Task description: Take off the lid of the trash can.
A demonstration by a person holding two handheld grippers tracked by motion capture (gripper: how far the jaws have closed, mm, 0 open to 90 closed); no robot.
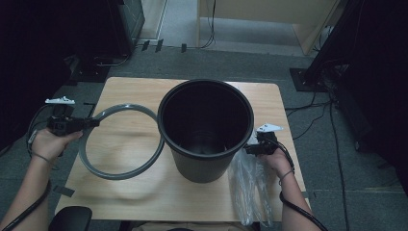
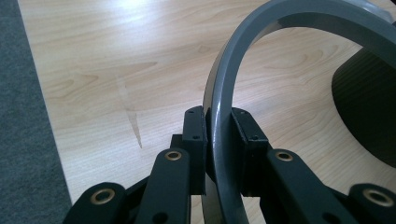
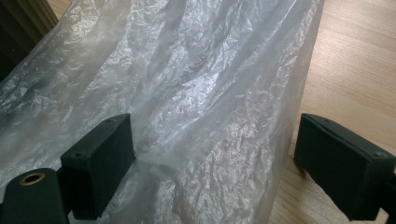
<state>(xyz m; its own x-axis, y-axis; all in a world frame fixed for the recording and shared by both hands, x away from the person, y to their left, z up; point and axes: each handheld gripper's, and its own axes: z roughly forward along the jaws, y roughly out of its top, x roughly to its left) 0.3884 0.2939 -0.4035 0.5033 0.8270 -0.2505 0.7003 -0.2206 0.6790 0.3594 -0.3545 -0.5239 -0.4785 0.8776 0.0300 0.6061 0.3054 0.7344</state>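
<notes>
Simply a smooth grey plastic ring [image 2: 224,93], thin-walled, glossy.

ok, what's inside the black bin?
The black bin looks empty: dark inner walls and a faint sheen at the bottom. Its near wall hides part of the floor, and it's too dark to be sure.

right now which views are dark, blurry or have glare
High view: dim overall, the grey ring smeared by motion blur, the black bin sharper. Left gripper view: bright glare on the table at top. Right gripper view: evenly lit, the clear plastic bag crisp.
</notes>
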